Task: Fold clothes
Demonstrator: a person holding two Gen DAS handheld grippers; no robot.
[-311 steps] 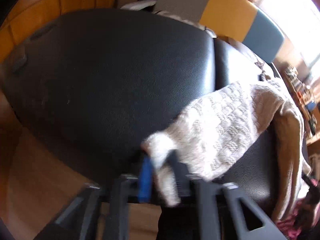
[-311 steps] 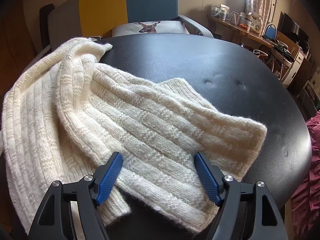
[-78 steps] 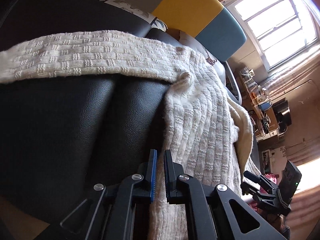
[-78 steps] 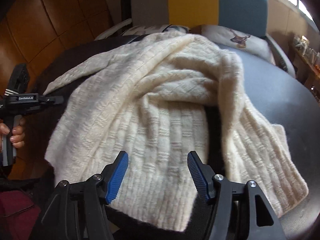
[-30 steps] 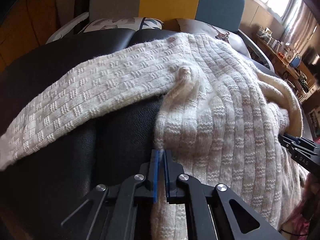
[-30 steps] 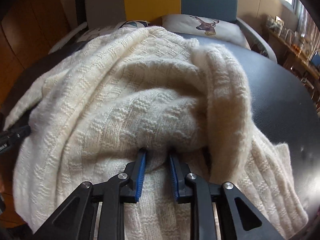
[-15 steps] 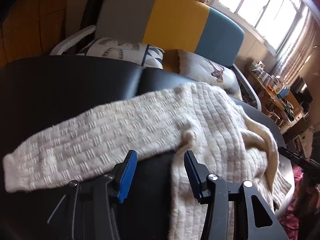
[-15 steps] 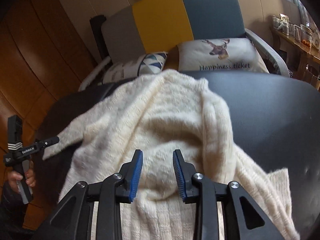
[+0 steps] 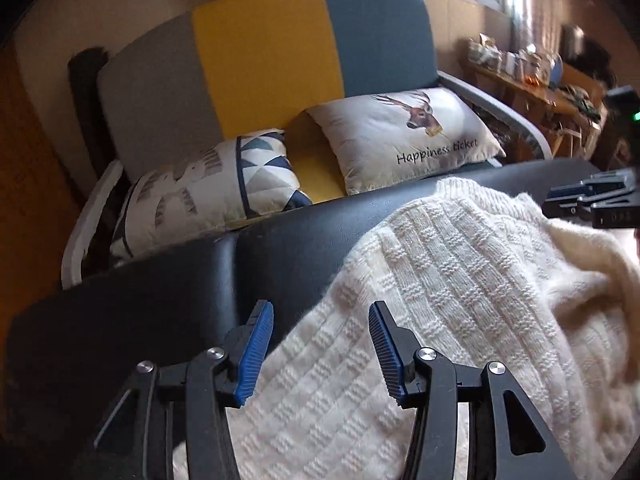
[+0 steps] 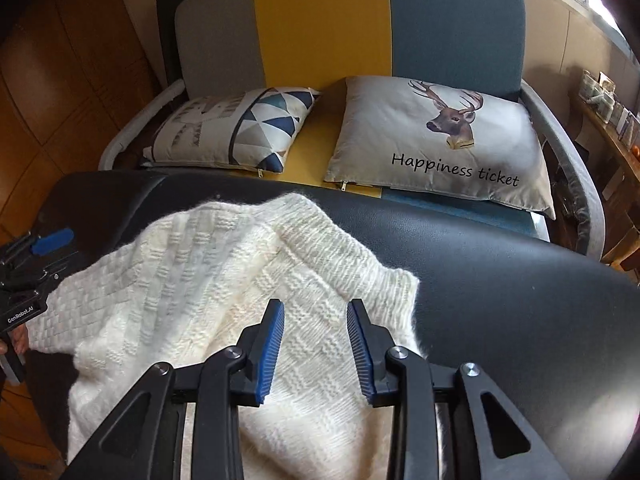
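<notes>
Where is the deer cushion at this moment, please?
In both wrist views the deer cushion lies on the striped sofa, right of the triangle-patterned cushion, beyond the black table bearing the cream sweater.

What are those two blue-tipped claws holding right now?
Nothing. The left gripper and right gripper are both open above the cream sweater, their pads clear of it.

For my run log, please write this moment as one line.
task: fold clothes | left gripper: open, empty | right gripper: open, empty | cream knit sweater: on black padded surface, released
</notes>
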